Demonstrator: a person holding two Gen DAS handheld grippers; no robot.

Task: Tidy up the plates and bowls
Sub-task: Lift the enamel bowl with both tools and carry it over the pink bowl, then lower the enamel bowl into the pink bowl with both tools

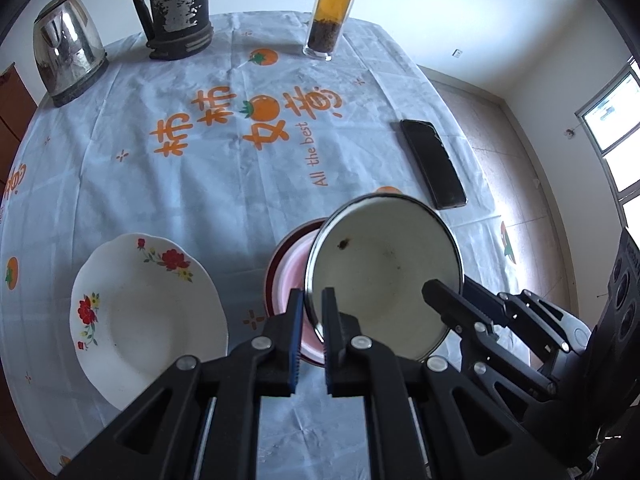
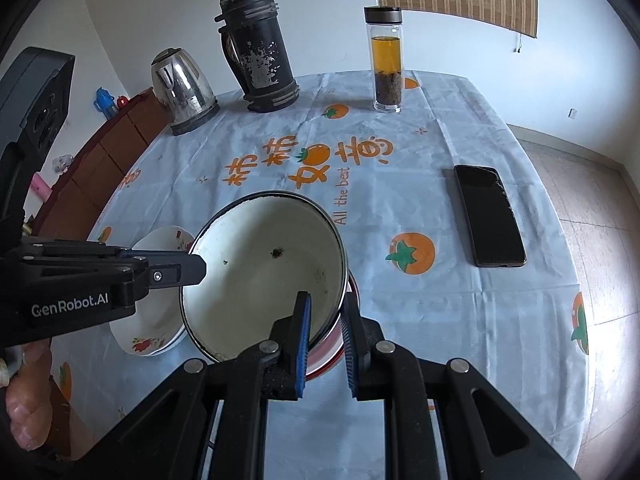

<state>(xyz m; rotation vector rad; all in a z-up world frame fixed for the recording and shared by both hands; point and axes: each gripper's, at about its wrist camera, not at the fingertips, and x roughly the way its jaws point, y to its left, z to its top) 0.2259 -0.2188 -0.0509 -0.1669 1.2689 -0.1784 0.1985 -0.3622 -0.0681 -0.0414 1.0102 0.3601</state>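
1. Clamped on opposite sides of the enamel bowl's [image 1: 384, 276] rim: left hand-held gripper [image 1: 311, 312] and right hand-held gripper [image 2: 325, 320], each nearly closed on the thin wall.
2. Held tilted just above the pink bowl [image 1: 290, 272], near the desk's [image 1: 180, 200] front edge.
3. Just left: floral plate [image 1: 148, 316].
4. Toward the right edge: phone [image 1: 434, 164].
5. Likely risk: slipping from the thin rim pinch, dropping and chipping the pink bowl.

My left wrist camera looks forward from close above the worktop [image 1: 160, 184]; my right does likewise, and both share the enamel bowl [image 1: 384, 264].
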